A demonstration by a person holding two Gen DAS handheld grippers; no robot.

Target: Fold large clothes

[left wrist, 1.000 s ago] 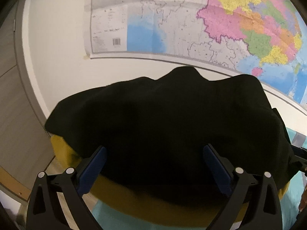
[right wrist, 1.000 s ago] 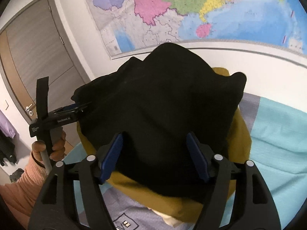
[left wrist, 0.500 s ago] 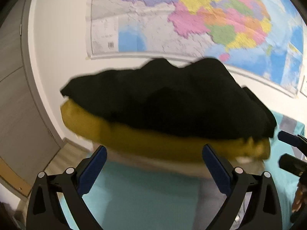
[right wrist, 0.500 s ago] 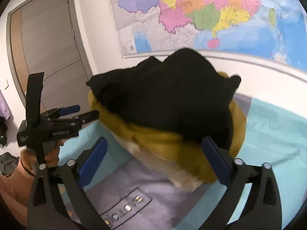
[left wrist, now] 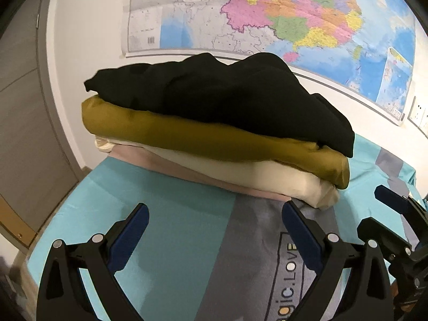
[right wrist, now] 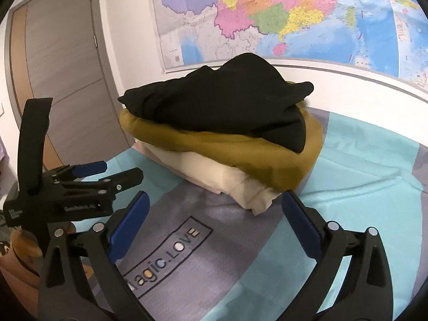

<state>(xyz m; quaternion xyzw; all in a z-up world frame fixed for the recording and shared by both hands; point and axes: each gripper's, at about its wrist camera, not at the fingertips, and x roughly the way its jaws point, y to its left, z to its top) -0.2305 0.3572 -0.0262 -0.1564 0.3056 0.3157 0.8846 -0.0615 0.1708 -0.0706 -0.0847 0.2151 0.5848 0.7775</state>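
A: Where is the black garment [left wrist: 230, 99] lying?

B: On top of a stack of folded clothes at the far end of the bed [left wrist: 165, 214], close under the wall map [left wrist: 281, 18]. It is loosely folded, humped in the middle, with one corner poking out to the left.

A: What is under it?

B: A mustard-yellow garment [left wrist: 187, 136], then a cream one [left wrist: 267, 176], and a pale pink layer [left wrist: 171, 165] at the bottom. The stack rests on a teal and grey bedcover [right wrist: 361, 187] with a printed label [right wrist: 165, 256] reading "Magic.LOVE".

A: And the grippers?

B: The left gripper [left wrist: 214, 230] hangs near the viewer, short of the stack; its jaws stand wide apart with nothing between them, only bedcover below. The right gripper [right wrist: 214, 219] is the same: jaws spread fully, empty, apart from the clothes. In the right wrist view the left gripper [right wrist: 107, 174] also shows from the side at the left, with a hand [right wrist: 24, 246] on its handle.

A: Anything else around?

B: A grey door [right wrist: 61, 61] at the left, beside the white wall
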